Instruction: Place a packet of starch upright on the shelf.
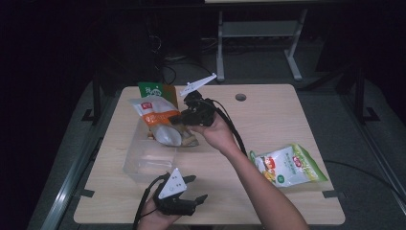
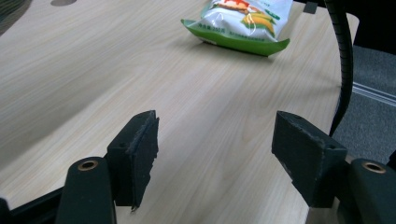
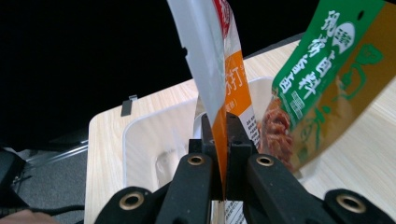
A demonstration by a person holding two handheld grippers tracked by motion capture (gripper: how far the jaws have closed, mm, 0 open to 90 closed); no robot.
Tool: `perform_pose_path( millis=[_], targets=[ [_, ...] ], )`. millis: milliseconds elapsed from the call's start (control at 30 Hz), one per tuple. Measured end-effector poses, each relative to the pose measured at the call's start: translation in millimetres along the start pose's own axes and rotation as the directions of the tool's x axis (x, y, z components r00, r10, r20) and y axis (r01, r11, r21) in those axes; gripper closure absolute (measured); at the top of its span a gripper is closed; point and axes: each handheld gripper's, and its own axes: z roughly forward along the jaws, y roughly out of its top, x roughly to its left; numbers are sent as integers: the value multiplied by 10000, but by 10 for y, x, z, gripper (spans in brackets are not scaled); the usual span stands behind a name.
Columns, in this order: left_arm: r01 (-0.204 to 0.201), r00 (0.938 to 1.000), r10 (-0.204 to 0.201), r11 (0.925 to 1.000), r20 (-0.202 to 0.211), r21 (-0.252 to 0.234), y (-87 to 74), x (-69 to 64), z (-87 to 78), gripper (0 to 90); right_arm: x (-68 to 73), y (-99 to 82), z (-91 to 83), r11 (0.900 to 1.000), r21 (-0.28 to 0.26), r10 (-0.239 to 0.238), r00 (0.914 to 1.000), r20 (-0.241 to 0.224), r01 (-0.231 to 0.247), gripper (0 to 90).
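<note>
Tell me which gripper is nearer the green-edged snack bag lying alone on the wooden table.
Left. The left gripper rests open at the table's near edge, facing the green-edged snack bag; the right gripper is across at the clear bin.

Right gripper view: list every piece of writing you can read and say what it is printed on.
"打": on the orange-and-white pouch clamped in the right gripper; the rest of its print is cut off or too small to read.
Large white Chinese characters: on the green-and-brown packet beside it; stylised and tilted, not read with confidence.
Small print on the green-and-white snack bag, left gripper view: too blurred.
</note>
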Motion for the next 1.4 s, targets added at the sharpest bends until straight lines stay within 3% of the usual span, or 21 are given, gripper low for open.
perform_pose_path(
  millis=[400,667,867,1000,1100,1300,1400],
  targets=[
    [76,10000,-75,9999,65,-87,-82,16,-64,292,21,40,445,10000,78,46,9996,-294,-44,898],
    [376,9992,-374,9992,131,-162,-117,39,-74,290,22,21,750,9997,32,225,9979,-603,-223,898],
    [221,9996,-220,9997,168,-70,-122,30,-46,290,-11,-118,983,9983,-237,504,9955,-799,-525,898],
    [135,9998,-134,9999,130,-60,-126,24,-51,291,-49,-279,1111,9979,42,649,9958,-653,-647,896],
    [161,9998,-160,9998,134,-85,-125,34,-55,290,-102,-360,1106,9947,-58,1024,9927,-638,-1030,865],
    [129,9997,-128,9999,192,-63,-124,21,-30,290,-90,-411,1024,9971,644,415,9989,-207,-401,848],
    [159,9997,-158,9999,194,-38,-126,9,-23,290,-74,-442,1015,9959,839,355,9989,-297,-329,885]
  ],
)
